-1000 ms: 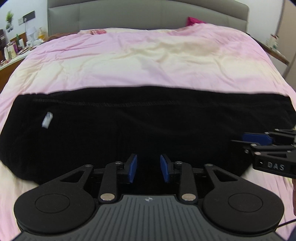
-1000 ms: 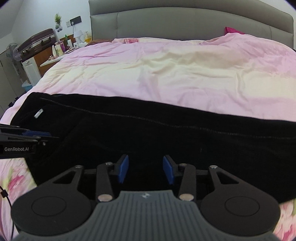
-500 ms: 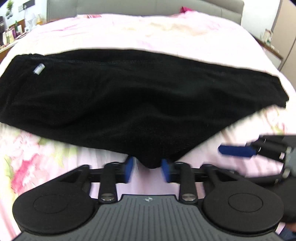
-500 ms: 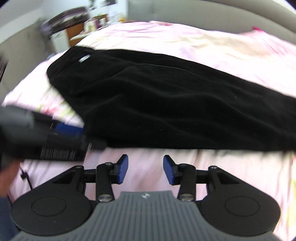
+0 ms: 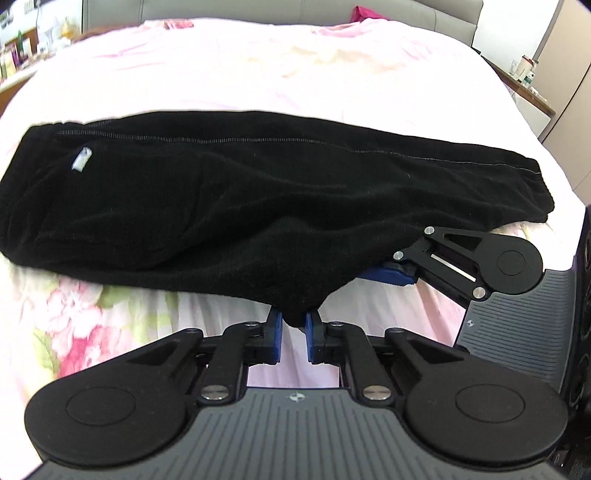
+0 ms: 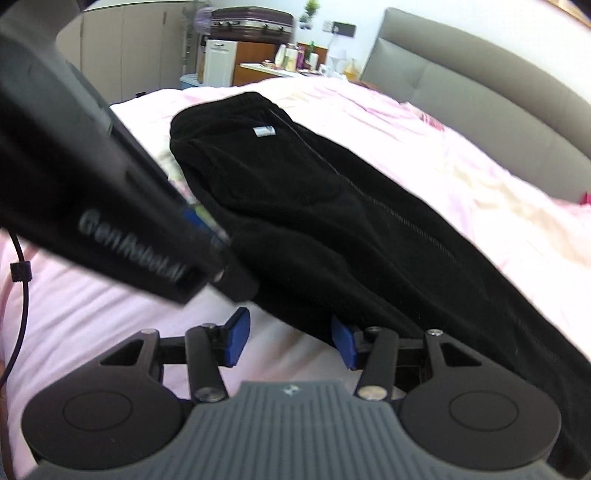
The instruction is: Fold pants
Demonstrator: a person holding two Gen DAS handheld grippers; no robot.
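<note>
Black pants point(image 5: 229, 199) lie folded lengthwise across the pink bed cover point(image 5: 295, 70), with a small white label point(image 5: 81, 160) near their left end. My left gripper point(image 5: 294, 330) is shut on the crotch point of the pants at their near edge. My right gripper point(image 6: 290, 341) is open at the near edge of the pants point(image 6: 332, 221); its right finger is under the fabric. In the left wrist view the right gripper point(image 5: 397, 273) reaches in from the right, its tips under the pants.
A grey headboard point(image 6: 480, 96) stands behind the bed. A bedside surface with bottles point(image 6: 291, 59) and a suitcase point(image 6: 251, 22) are at the left; a side table point(image 5: 528, 81) is at the right. The left gripper's body point(image 6: 110, 206) crosses the right wrist view.
Both grippers pulled back from above the pants to their near edge. The left gripper closed on the crotch point. The right gripper swung in from the right beneath the fabric.
</note>
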